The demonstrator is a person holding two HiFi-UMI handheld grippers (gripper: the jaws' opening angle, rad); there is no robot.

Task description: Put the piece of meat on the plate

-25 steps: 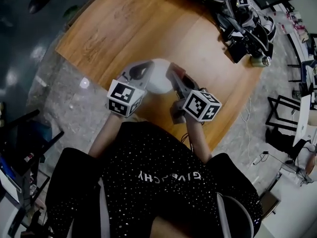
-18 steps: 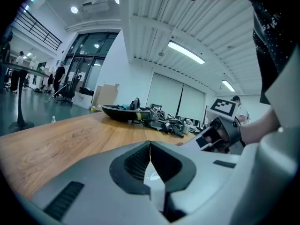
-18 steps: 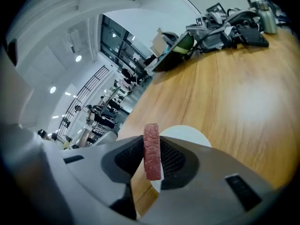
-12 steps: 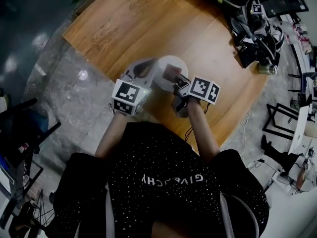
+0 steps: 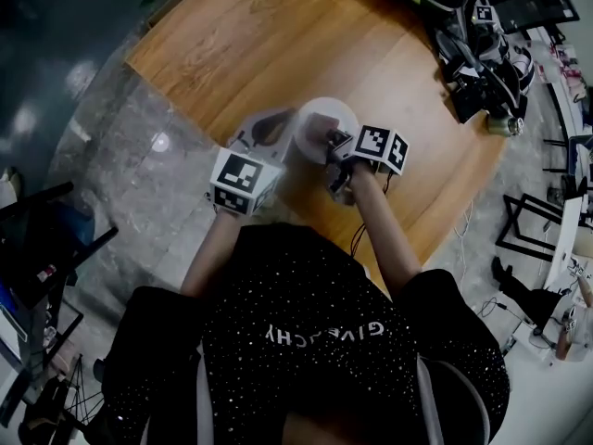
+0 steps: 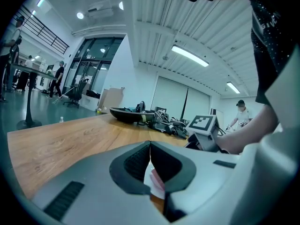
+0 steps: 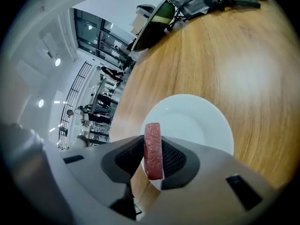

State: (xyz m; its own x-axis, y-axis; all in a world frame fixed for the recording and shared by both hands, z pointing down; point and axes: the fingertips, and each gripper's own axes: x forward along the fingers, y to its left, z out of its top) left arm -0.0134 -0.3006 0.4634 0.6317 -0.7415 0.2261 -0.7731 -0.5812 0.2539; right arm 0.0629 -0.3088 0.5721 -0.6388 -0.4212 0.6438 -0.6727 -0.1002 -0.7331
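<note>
My right gripper (image 5: 326,142) has dropped down over the plate (image 7: 201,121) near the table's (image 5: 278,35) front edge, jaws clamped on the meat (image 7: 153,150), which stands on edge. My left gripper (image 6: 150,146) sits closed at the plate's left rim. Pretty much just lower and let go now.

On the table (image 5: 278,35), toward its near edge: the plate (image 5: 345,111). Just beside the plate's left rim: the left gripper (image 6: 150,149). At the plate's near right: the right gripper (image 7: 152,144), with the piece of meat (image 7: 153,159) edge-up between its jaws, above the plate's near rim. Behind, at the table's far right: a heap of gear and cables (image 5: 473,54).
</note>
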